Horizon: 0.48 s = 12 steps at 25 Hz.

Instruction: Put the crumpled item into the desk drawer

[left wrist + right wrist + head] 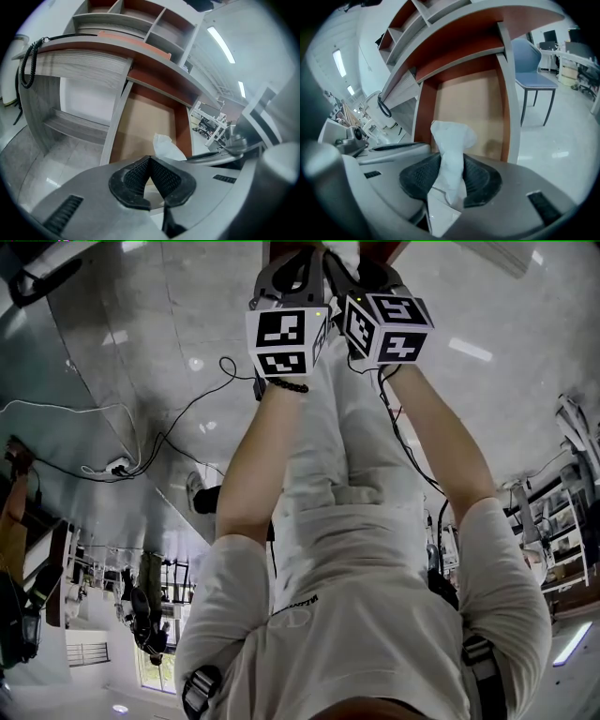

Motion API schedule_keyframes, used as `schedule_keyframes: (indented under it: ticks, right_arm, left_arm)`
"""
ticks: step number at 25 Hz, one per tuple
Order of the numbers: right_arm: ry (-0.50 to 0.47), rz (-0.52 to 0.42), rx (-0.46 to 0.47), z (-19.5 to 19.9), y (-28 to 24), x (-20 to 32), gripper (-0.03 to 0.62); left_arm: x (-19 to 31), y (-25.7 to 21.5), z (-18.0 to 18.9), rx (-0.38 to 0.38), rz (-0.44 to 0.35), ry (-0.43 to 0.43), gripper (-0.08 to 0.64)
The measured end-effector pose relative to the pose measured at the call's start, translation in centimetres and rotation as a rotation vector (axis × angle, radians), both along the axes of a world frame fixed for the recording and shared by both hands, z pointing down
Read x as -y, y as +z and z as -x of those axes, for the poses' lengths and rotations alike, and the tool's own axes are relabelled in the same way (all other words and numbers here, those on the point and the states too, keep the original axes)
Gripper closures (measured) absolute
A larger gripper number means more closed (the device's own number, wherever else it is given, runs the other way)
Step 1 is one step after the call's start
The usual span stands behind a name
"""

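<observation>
Right gripper [451, 176] pinches the crumpled white paper [452, 140] upright, held just before the open desk drawer [464, 101]. Left gripper [151, 161] sits close alongside, jaws pressed together, empty. A blue chair [530, 65] stands beside the desk.

1. You are seeing a blue chair [532, 68] standing on thin dark legs on the pale glossy floor [562, 140].
2. You are looking at a coiled black cord [27, 65] hanging in a loop at the left edge of the picture.
3. You are seeing black cables [178, 418] trailing across the grey floor, beside a white power strip [119, 466].
4. You are seeing long ceiling lights [220, 44] glowing overhead.
5. You are catching office chairs [206, 124] far off, showing too small for detail.
</observation>
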State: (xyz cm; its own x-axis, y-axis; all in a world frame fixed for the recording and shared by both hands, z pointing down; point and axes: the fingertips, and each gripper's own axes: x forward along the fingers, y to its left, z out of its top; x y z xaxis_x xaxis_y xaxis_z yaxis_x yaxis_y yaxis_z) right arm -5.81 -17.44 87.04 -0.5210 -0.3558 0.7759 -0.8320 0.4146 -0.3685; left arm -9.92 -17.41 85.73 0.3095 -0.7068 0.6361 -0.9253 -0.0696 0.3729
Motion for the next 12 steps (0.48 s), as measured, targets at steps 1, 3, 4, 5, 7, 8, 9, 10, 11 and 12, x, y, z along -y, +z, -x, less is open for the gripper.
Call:
schedule_keyframes:
  ticks: [1,3,4,5,7,8,9,10,11,12]
  right_arm:
    - [0.0,0.001,0.0,-0.13,-0.08,-0.02,0.457]
    - [0.001,0.002,0.001,-0.34,-0.24,-0.05,0.446]
    - [0.002,0.003,0.002,-0.4,-0.29,-0.08,0.446]
    - [0.002,0.003,0.003,-0.4,-0.29,-0.14,0.446]
    - [0.0,0.005,0.004,-0.36,-0.24,-0.37,0.446]
    - [-0.001,0.006,0.005,-0.37,-0.24,-0.5,0.446]
    - [-0.001,0.006,0.006,-0.39,-0.27,-0.61,0.446]
    - [-0.001,0.005,0.007,-0.4,-0.32,-0.69,0.446]
    - [0.0,0.003,0.008,-0.39,-0.37,-0.75,0.446]
    - [0.0,0.002,0.008,-0.38,-0.41,-0.8,0.446]
  left_arm:
    - [-0.02,-0.07,-0.11,0.0,0.0,0.001,0.561]
    - [-0.05,-0.16,-0.25,0.001,-0.002,0.002,0.561]
    - [-0.07,-0.13,-0.24,0.002,-0.001,0.001,0.561]
    - [-0.07,-0.06,-0.17,0.002,0.0,-0.001,0.561]
    - [-0.03,0.03,-0.05,0.002,0.002,-0.003,0.561]
    - [0.01,0.02,-0.05,0.003,0.002,-0.003,0.561]
    - [0.06,-0.02,-0.08,0.004,0.0,-0.002,0.561]
    - [0.1,-0.07,-0.11,0.004,-0.001,0.0,0.561]
    - [0.11,-0.12,-0.12,0.004,-0.003,0.0,0.561]
    - [0.1,-0.16,-0.09,0.004,-0.004,0.0,0.561]
